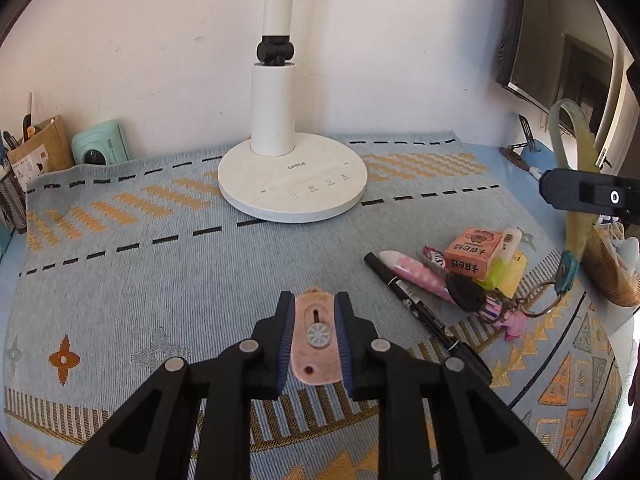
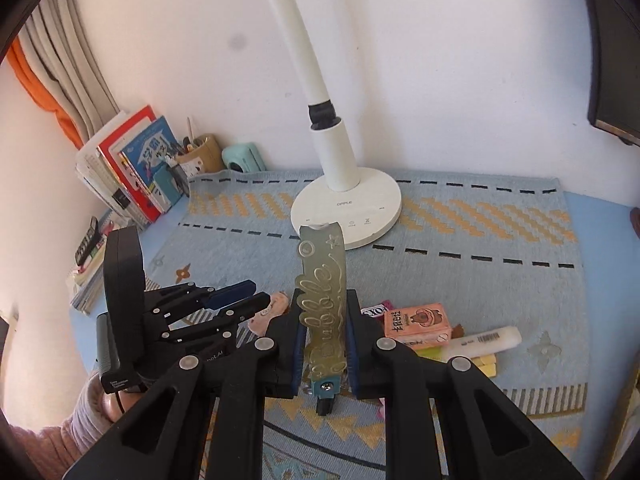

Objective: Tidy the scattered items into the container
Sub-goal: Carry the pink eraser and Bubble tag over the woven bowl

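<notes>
My left gripper [image 1: 315,301] is shut on a flat pink cutter [image 1: 314,344] with a white wheel, low over the patterned mat [image 1: 160,272]. The right wrist view shows the left gripper [image 2: 256,298] with the pink cutter [image 2: 276,306] poking out of it. My right gripper [image 2: 325,298] is shut on a translucent yellow-green keychain strap [image 2: 322,296] that stands upright. In the left wrist view the strap [image 1: 576,236] runs down to a teal clip and key ring [image 1: 540,306] beside the pile. A woven basket [image 1: 608,276] sits at the far right.
A pile on the mat holds a black marker [image 1: 416,304], a pink dotted pen [image 1: 418,276], an orange box [image 1: 474,254], a white highlighter [image 2: 484,342] and yellow notes [image 2: 486,368]. A white lamp base [image 1: 292,184] stands mid-mat. Books [image 2: 128,168] and a mint device [image 1: 102,146] line the back left.
</notes>
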A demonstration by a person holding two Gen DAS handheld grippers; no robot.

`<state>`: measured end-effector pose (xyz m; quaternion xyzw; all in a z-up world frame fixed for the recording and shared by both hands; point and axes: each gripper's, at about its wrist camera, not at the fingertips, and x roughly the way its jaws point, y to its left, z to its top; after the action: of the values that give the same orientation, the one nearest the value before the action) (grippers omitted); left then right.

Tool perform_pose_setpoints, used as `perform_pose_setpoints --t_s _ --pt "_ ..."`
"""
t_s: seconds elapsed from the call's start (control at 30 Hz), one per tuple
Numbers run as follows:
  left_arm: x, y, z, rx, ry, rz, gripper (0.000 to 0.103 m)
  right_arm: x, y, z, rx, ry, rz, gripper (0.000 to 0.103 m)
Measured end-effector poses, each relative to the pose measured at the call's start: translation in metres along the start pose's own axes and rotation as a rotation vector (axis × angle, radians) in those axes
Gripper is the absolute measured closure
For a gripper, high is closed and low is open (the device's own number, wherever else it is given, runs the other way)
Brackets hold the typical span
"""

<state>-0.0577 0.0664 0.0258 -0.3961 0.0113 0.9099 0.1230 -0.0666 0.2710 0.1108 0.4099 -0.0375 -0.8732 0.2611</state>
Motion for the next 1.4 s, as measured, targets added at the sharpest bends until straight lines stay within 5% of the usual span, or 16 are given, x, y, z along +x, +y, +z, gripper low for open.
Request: perform_pose_setpoints --t_s 0.23,0.27,0.4,0.6,0.7,0.93,1.1,1.17,1.4 --pt "-0.026 -0.014 -0.003 0.031 -0.025 0.020 0.086 -0.056 -0.014 -0.021 0.064 -0.087 -0.011 0.085" --pt "-0.024 -0.012 -0.004 0.024 -0.010 0.016 0.081 -0.062 -0.016 -0.023 0.068 -0.094 -0.005 0.085" --pt "-0.010 -0.010 -0.012 0.004 0.061 0.013 0.035 -0.080 -0.025 -0.035 0.097 -0.125 0.000 0.085" --pt "0.012 -0.011 -0.014 0.072 0.083 0.134 0.030 -0.079 -0.042 -0.051 0.160 -0.094 0.023 0.085" --pt "0.030 0.000 -0.017 0.081 0.145 0.115 0.024 -0.079 -0.046 -0.053 0.171 -0.094 0.033 0.085" --pt "0.042 0.005 -0.007 0.030 0.156 0.071 0.025 -0.072 -0.048 -0.054 0.179 -0.085 0.058 0.085" --pt "0.030 -0.005 -0.012 0.027 0.149 0.025 0.063 -0.066 -0.049 -0.053 0.190 -0.071 0.084 0.085" --pt "0.027 -0.009 -0.014 0.038 0.140 0.015 0.065 -0.063 -0.050 -0.052 0.192 -0.064 0.085 0.085" --pt "0.037 -0.018 -0.011 0.086 0.138 0.032 0.053 -0.060 -0.045 -0.053 0.189 -0.055 0.093 0.085"
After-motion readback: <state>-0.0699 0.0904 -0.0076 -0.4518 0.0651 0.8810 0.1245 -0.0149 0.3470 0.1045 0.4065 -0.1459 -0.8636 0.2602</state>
